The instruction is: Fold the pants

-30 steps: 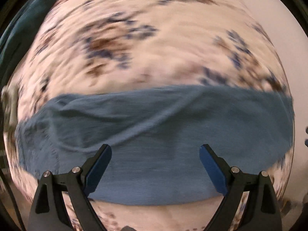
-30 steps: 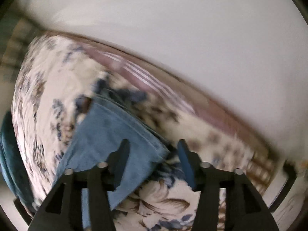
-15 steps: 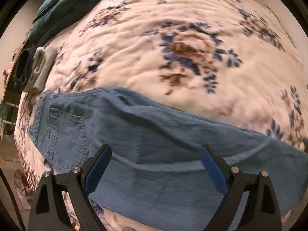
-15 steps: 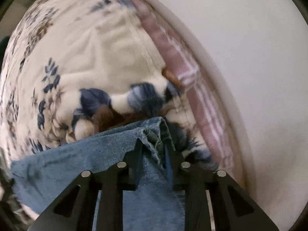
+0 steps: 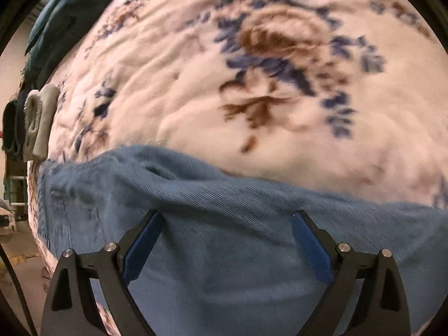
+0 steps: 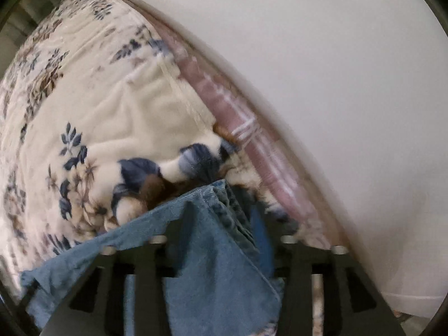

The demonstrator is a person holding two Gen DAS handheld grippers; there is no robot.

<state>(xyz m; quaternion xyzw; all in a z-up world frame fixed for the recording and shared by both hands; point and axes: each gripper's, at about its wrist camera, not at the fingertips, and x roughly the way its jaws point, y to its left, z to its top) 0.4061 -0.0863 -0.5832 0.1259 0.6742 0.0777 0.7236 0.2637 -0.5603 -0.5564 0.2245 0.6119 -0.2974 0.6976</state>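
Observation:
Blue denim pants (image 5: pixel 196 184) lie flat across a floral blanket (image 5: pixel 196 84) on a bed. My left gripper (image 5: pixel 226 224) hovers close over the pants near the seat, pointing steeply down. It is open wide and nothing is pinched between its blue pads (image 5: pixel 310 246). In the right wrist view the hem end of a pant leg (image 6: pixel 218 266) lies at the blanket's edge. My right gripper (image 6: pixel 222 212) points straight down over it. Its jaws are opening with the hem between them, and the pads no longer squeeze the cloth.
A dark teal garment (image 5: pixel 56 19) lies at the far left of the bed, with folded grey and dark cloths (image 5: pixel 39 120) beside it. A pink plaid sheet (image 6: pixel 246 140) and a white wall (image 6: pixel 308 56) border the bed just past the hem.
The left gripper came lower and nearer the pants, still open. The right gripper stood open a second ago, pinched the hem half a second ago, and its jaws have now parted again.

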